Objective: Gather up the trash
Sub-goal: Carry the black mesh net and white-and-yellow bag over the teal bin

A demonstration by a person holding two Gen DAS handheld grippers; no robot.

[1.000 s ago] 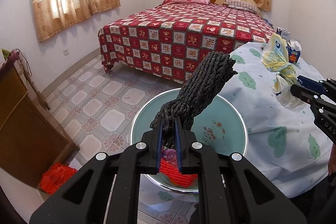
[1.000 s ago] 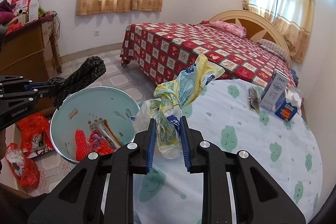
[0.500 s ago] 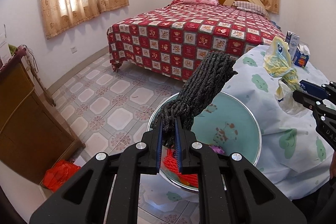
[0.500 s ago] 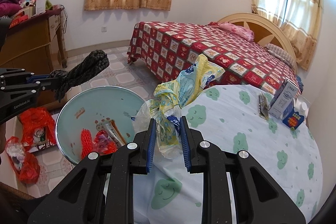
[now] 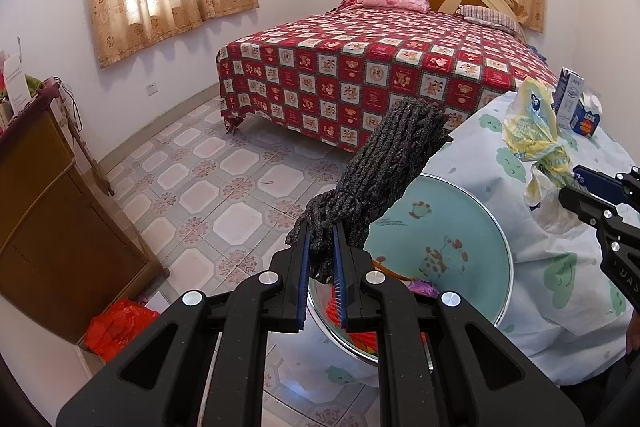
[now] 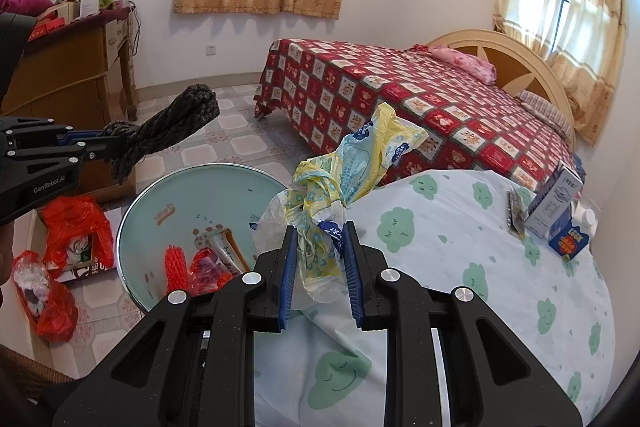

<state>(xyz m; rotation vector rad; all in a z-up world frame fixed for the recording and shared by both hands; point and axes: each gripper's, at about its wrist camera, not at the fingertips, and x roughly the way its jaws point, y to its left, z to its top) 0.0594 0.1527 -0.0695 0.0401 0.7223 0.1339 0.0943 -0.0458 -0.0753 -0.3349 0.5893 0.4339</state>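
Observation:
My left gripper is shut on a bundle of dark rope, held above the near rim of a pale green basin; from the right wrist view the same rope bundle hangs at the left over that basin. My right gripper is shut on a crumpled yellow and blue plastic bag, held over the table edge just right of the basin. In the left wrist view that plastic bag and the right gripper sit at the right. Red netting and wrappers lie in the basin.
A round table with a cloud-print cloth carries a milk carton, a small blue box and a strip of foil packets. Red plastic bags lie on the tiled floor by a wooden cabinet. A bed stands behind.
Both grippers have shifted a little sideways with their loads, so the basin and table sit further right in the left wrist view. Both grips are unchanged.

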